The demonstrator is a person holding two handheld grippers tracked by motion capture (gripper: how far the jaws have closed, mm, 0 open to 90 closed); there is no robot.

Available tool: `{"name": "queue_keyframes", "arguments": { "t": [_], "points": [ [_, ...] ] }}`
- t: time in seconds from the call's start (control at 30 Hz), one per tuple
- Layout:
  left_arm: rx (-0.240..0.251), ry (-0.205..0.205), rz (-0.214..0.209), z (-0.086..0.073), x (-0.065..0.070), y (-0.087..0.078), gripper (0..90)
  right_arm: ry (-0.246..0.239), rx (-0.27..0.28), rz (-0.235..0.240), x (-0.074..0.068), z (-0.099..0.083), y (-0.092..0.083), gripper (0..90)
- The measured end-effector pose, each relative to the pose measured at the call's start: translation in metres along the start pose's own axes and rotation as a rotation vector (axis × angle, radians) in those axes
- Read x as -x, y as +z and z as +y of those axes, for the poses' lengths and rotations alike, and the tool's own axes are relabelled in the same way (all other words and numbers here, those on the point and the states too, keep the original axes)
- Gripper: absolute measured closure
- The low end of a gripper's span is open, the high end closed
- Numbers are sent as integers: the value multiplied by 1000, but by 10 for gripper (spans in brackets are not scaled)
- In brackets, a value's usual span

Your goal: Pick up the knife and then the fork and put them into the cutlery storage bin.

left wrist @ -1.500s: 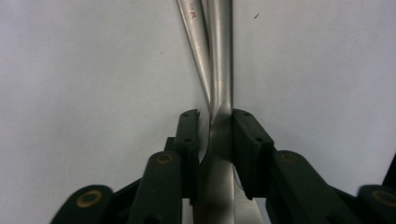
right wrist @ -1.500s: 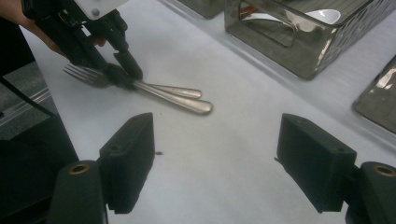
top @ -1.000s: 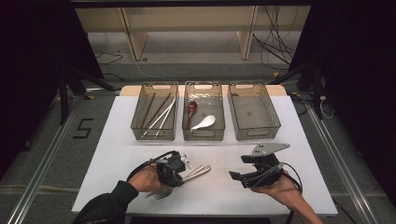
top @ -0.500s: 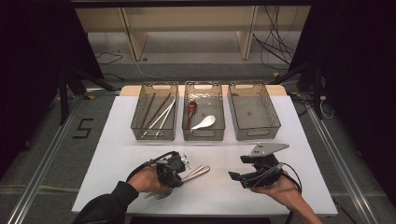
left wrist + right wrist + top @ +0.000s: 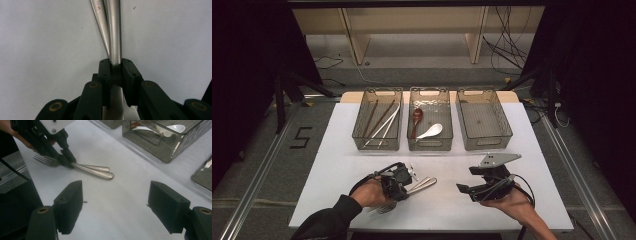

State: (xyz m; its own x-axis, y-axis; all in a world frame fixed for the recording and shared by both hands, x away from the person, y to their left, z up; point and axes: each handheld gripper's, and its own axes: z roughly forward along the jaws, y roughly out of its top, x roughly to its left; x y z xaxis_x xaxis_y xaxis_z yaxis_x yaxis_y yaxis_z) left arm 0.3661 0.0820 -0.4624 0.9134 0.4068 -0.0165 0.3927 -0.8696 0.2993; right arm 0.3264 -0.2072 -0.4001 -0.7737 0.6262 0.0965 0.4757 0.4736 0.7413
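On the white table (image 5: 337,150), our left gripper (image 5: 408,181) is clamped on one fork (image 5: 97,173) of two lying touching, at seven o'clock from the empty right bin (image 5: 484,120). We should lift slowly, shedding its neighbour. Our right gripper (image 5: 464,189) waits, jaws wide.

Bare table (image 5: 447,210) between both tools, 3 bins (image 5: 429,125) walling far edge

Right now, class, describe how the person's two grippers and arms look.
Both grippers are black: the left gripper has blocky jaws with brass-coloured pivots, the right gripper carries a grey three-cornered plate and a trailing black cable. A dark sleeve covers the left forearm.
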Motion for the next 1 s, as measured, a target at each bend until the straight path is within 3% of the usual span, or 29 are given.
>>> {"name": "queue_keyframes", "arguments": {
  "t": [0.17,0.4,0.63,0.73,1.0],
  "points": [
    [27,14,12,-1,2,-2,791,-2,3,2,-1,1,0,289],
    [73,-10,-25,-2,-3,-10,792,-6,2,6,-1,0,0,292],
    [109,-17,-29,-1,-2,-17,792,-8,2,10,-1,1,0,294],
    [123,-31,-57,-2,-4,-20,792,-9,1,9,-1,1,1,294],
    [123,-18,-67,0,-1,-25,793,-9,-2,12,-2,1,1,296]
  ]
}}
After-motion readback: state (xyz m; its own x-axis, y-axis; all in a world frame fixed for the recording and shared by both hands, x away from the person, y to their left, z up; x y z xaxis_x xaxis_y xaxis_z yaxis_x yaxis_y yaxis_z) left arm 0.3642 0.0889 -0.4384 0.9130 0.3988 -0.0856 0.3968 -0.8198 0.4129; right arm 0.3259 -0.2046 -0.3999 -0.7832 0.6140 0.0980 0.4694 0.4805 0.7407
